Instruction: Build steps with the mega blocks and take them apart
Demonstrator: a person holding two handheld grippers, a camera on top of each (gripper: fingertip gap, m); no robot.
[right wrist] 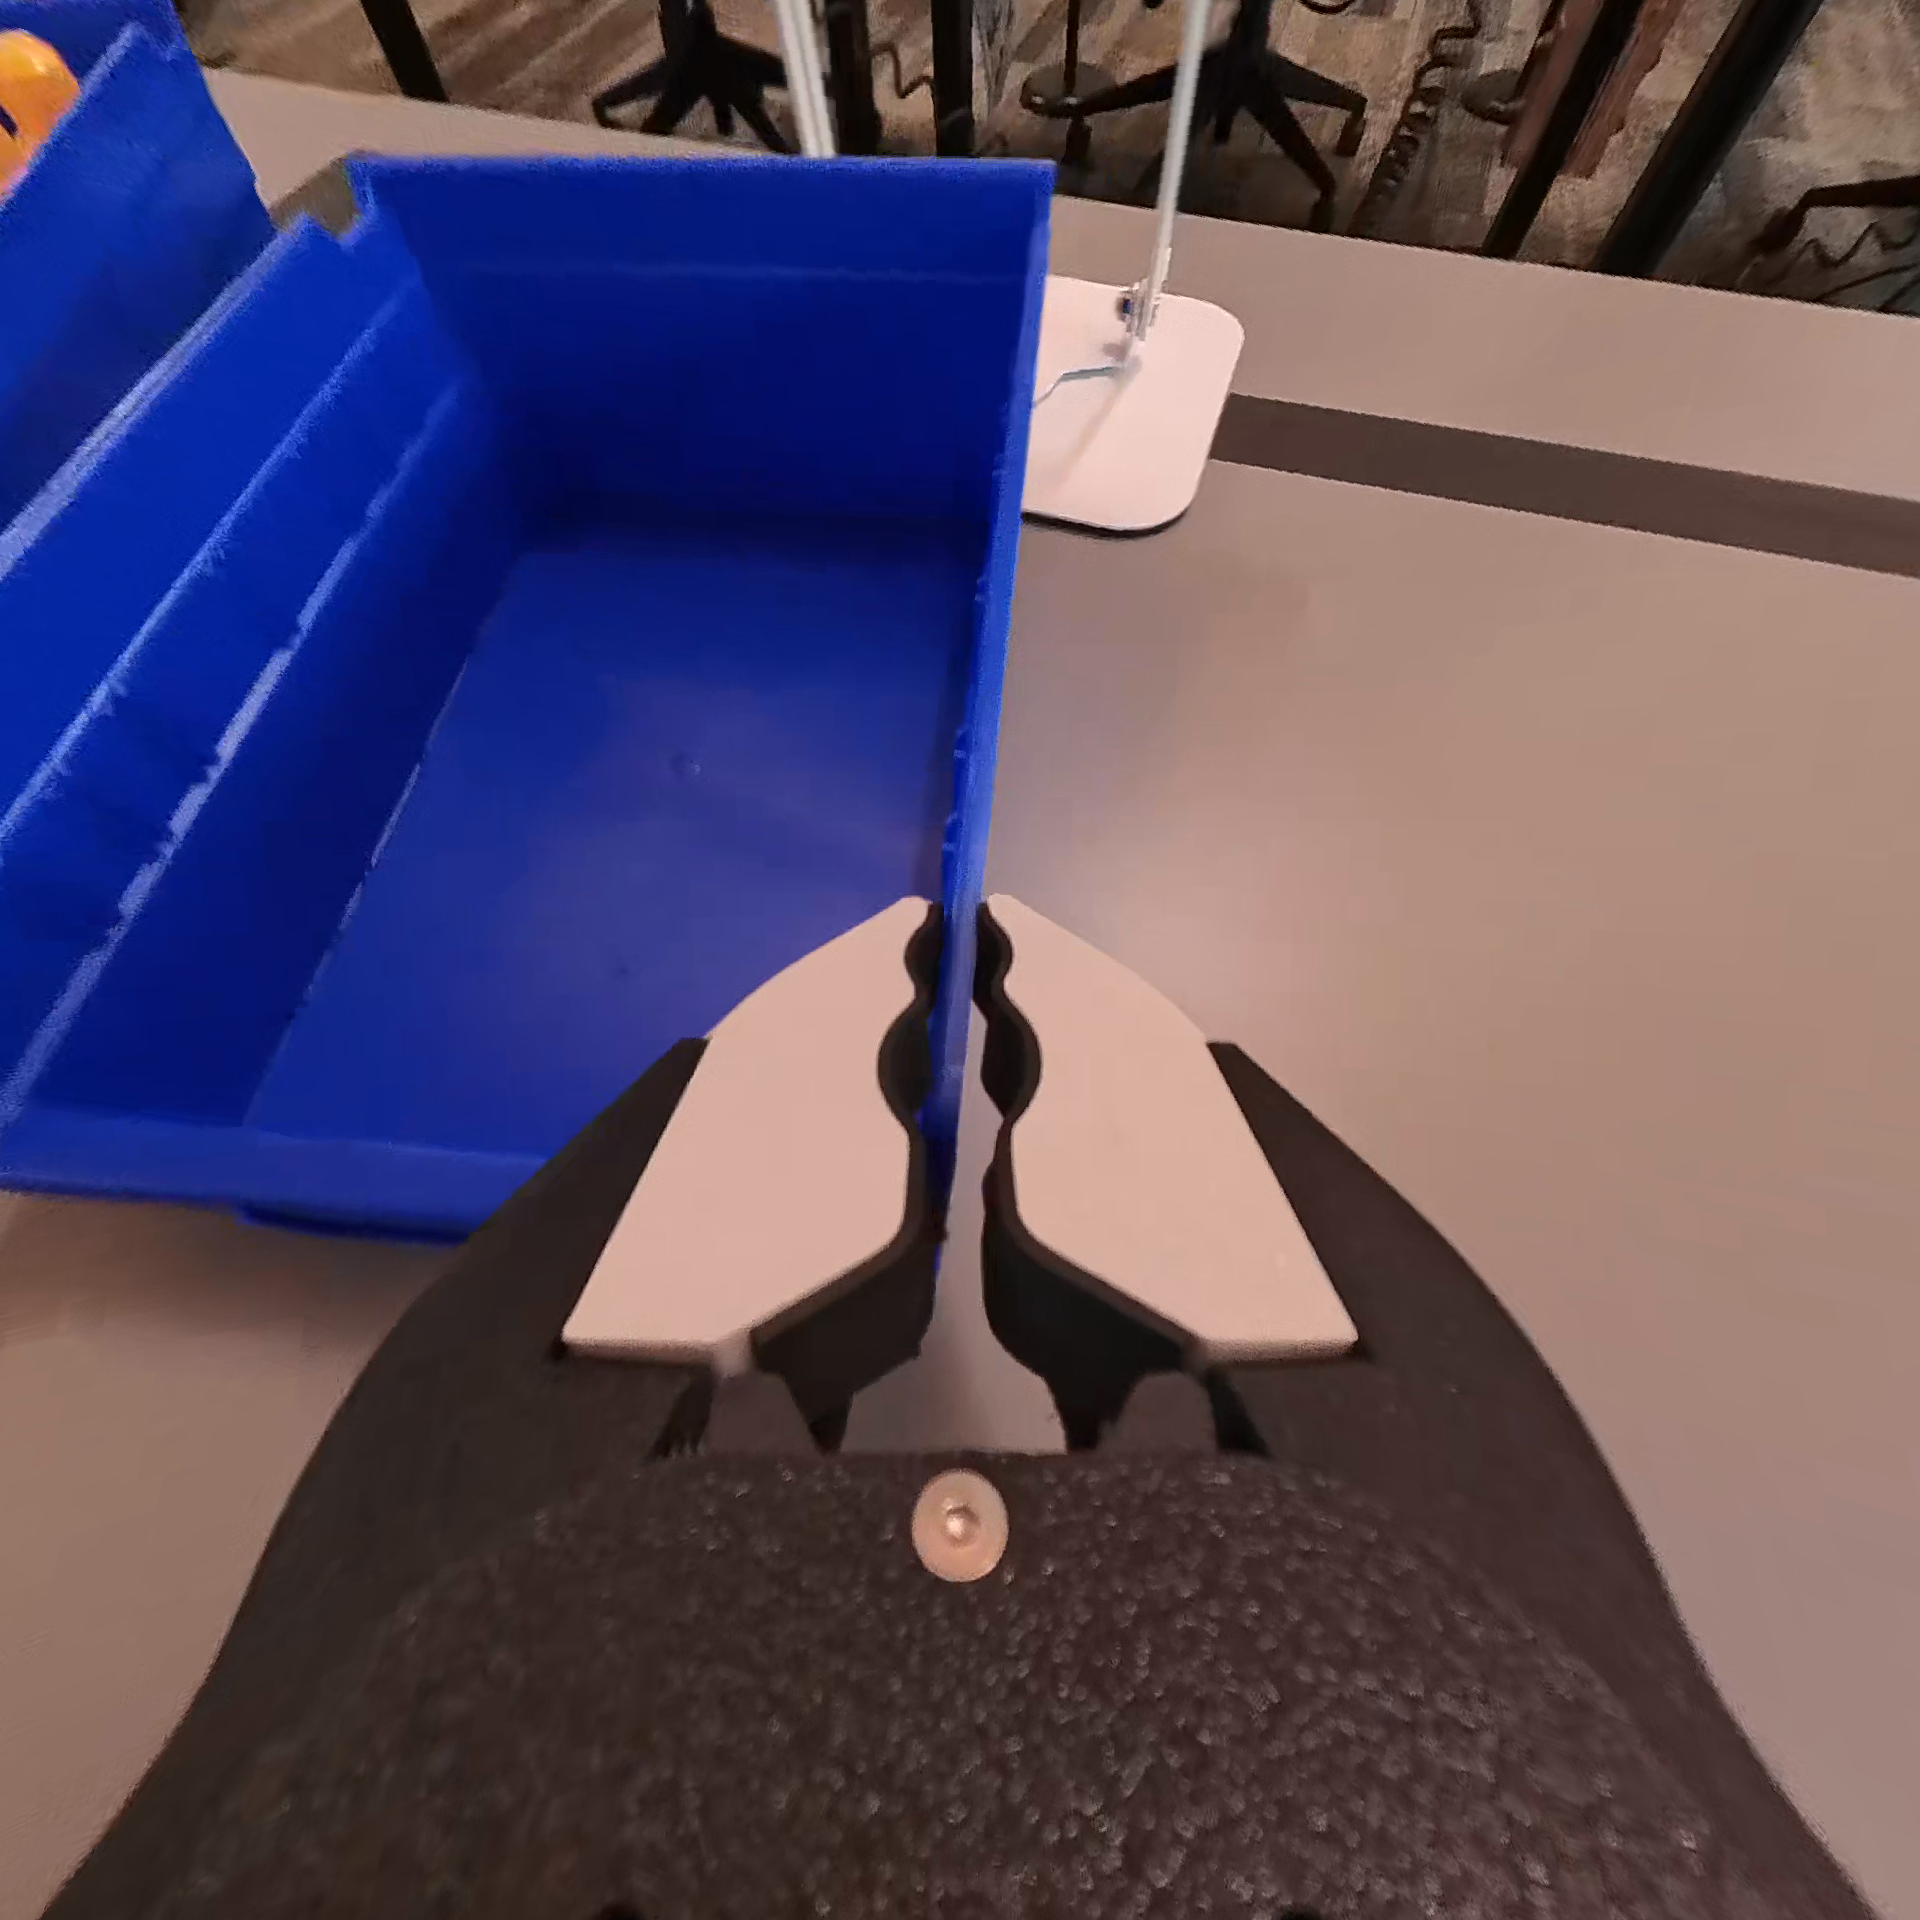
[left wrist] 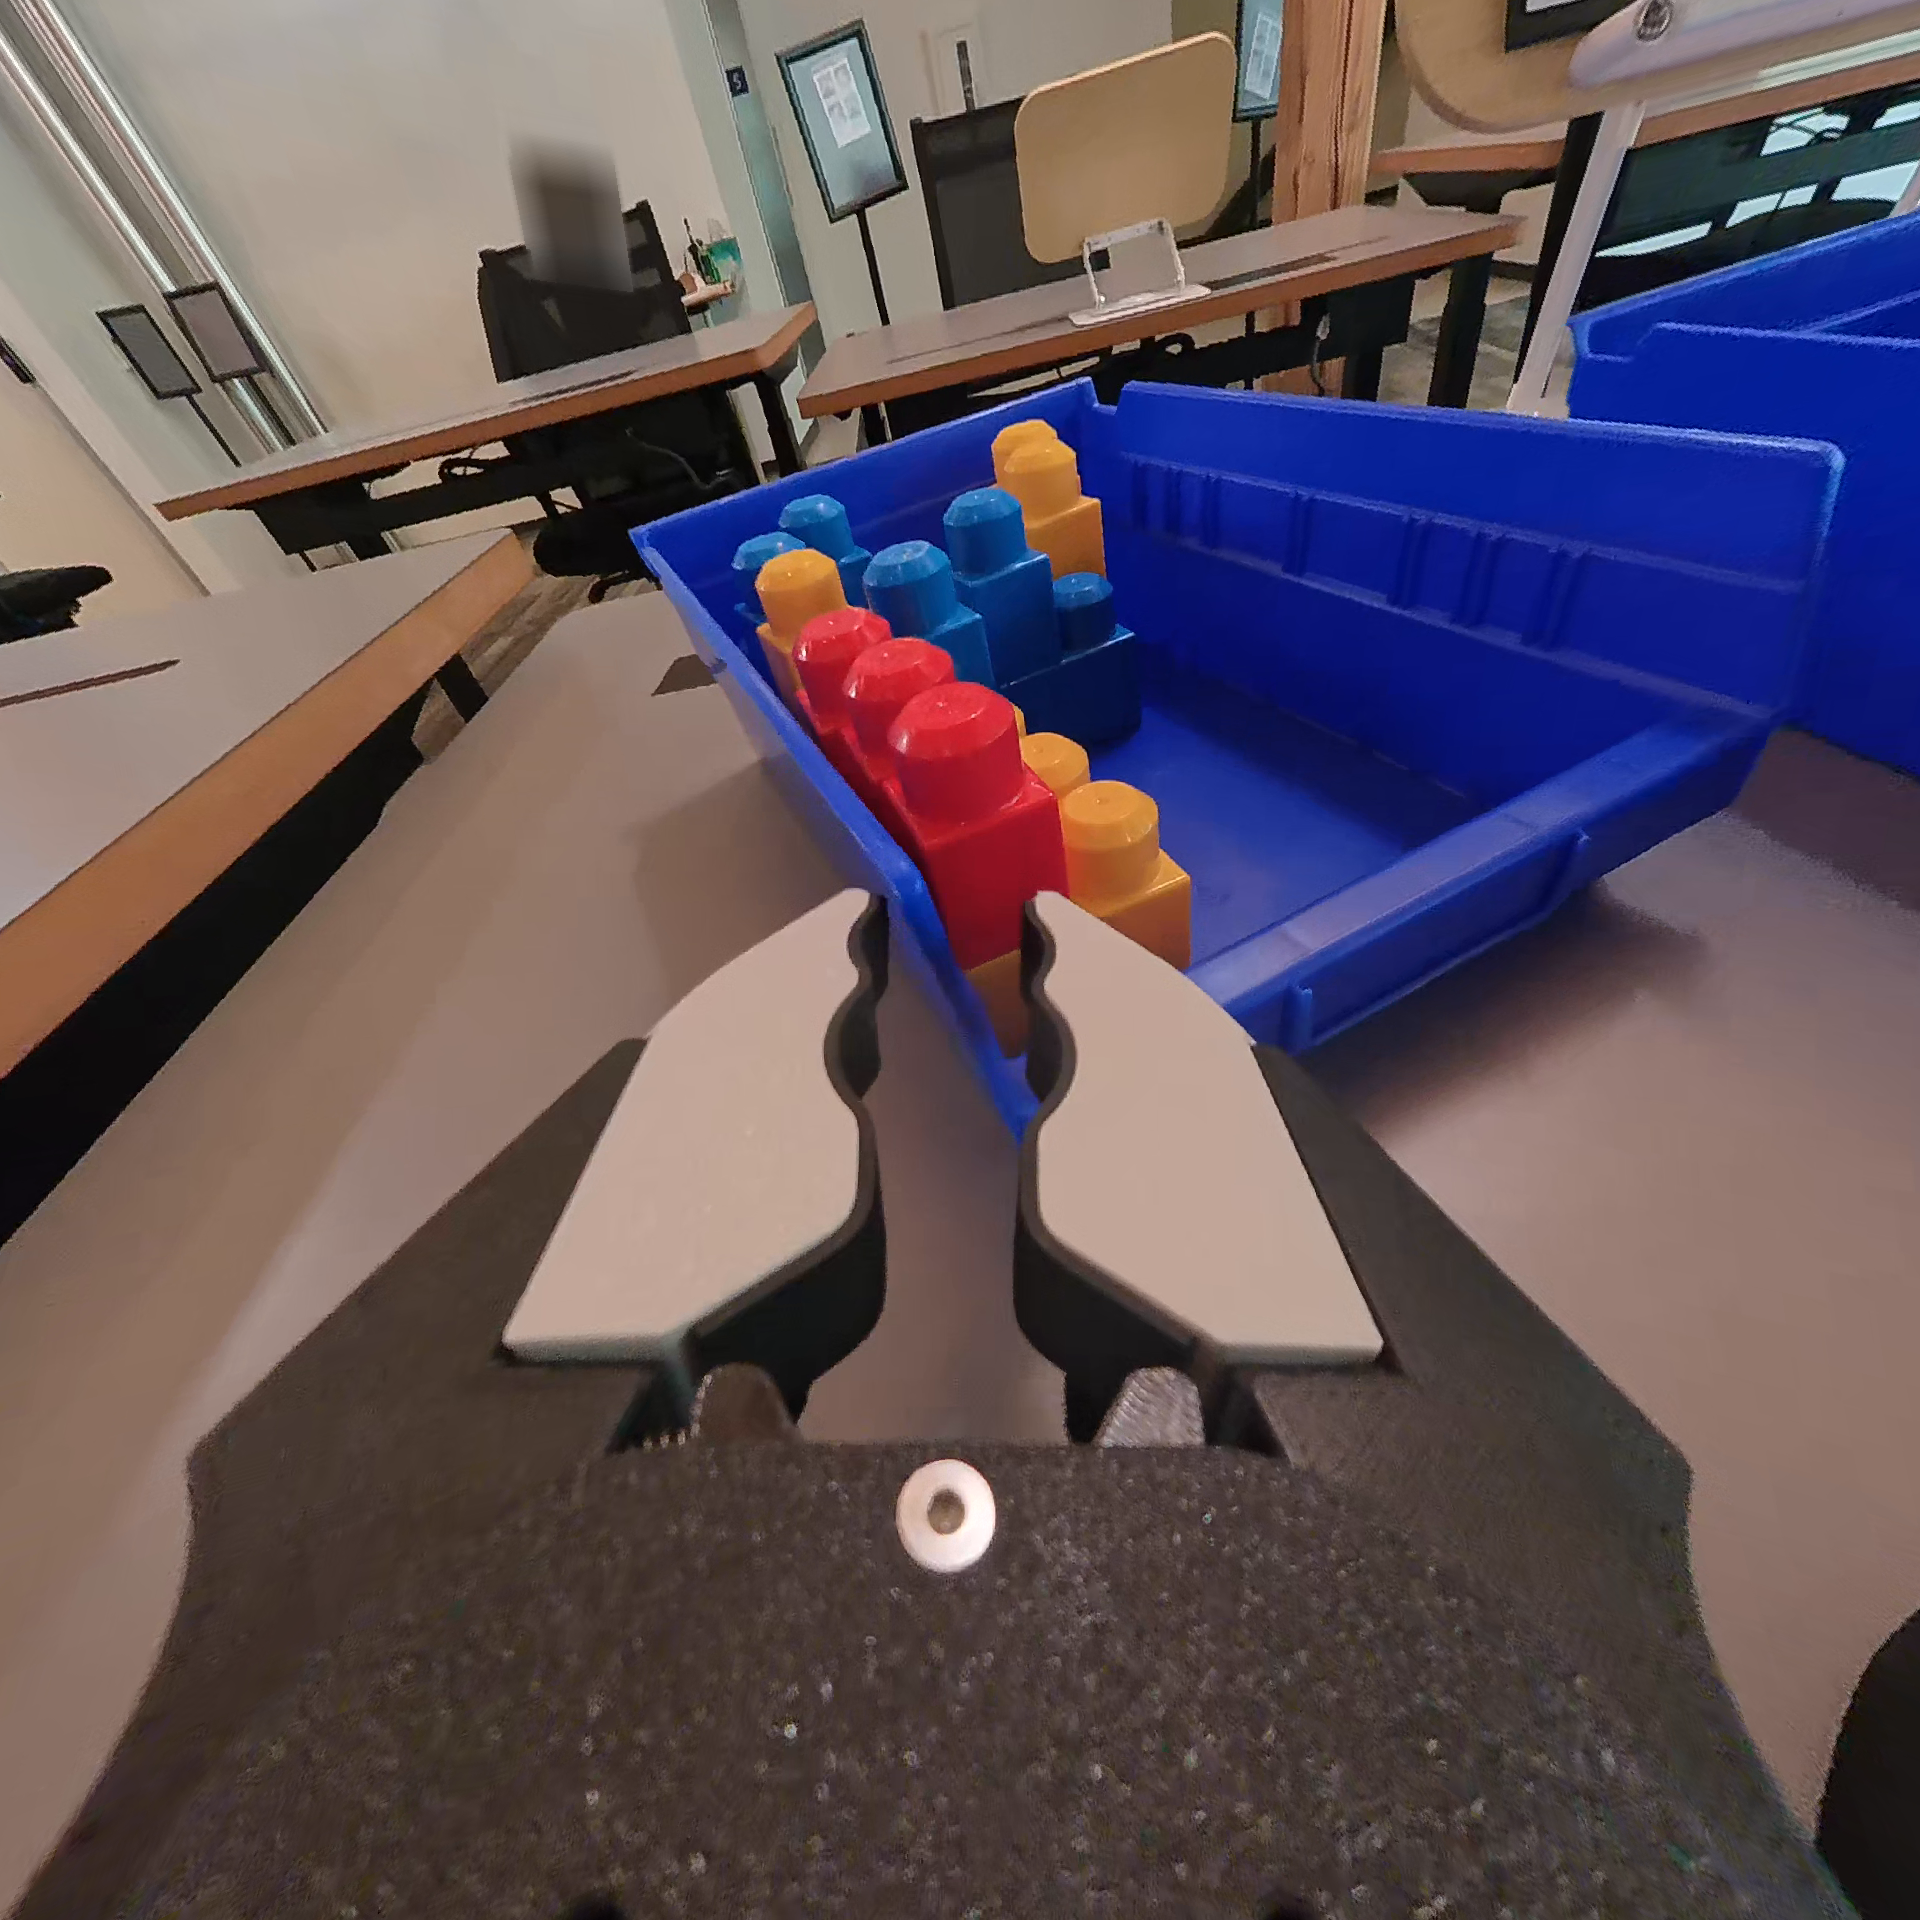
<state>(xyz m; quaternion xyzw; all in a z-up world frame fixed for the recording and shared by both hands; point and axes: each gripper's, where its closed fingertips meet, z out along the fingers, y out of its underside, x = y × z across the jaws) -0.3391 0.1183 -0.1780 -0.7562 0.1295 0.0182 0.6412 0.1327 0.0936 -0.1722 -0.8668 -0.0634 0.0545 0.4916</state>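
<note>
In the left wrist view a blue bin [left wrist: 1455, 540] on the grey table holds mega blocks. There is a red row [left wrist: 966, 810] on orange blocks [left wrist: 1122, 873] along its left wall, and blue stepped blocks [left wrist: 997, 603] with an orange one [left wrist: 1044, 499] farther back. My left gripper [left wrist: 954, 914] is open. Its fingers straddle the bin's near left wall and the red and orange stack's end, and a gap shows at the left pad. In the right wrist view my right gripper [right wrist: 958, 906] is shut on the right wall [right wrist: 997, 623] of an empty blue bin [right wrist: 675, 364].
The empty bin also shows at the far right of the left wrist view [left wrist: 1766, 343]. In the right wrist view the block bin [right wrist: 104, 208] lies at far left, and a white stand base [right wrist: 1132, 405] sits behind the empty bin. The grey table [right wrist: 1455, 831] extends right. The left gripper's tips are roughly 45 cm from the right gripper's.
</note>
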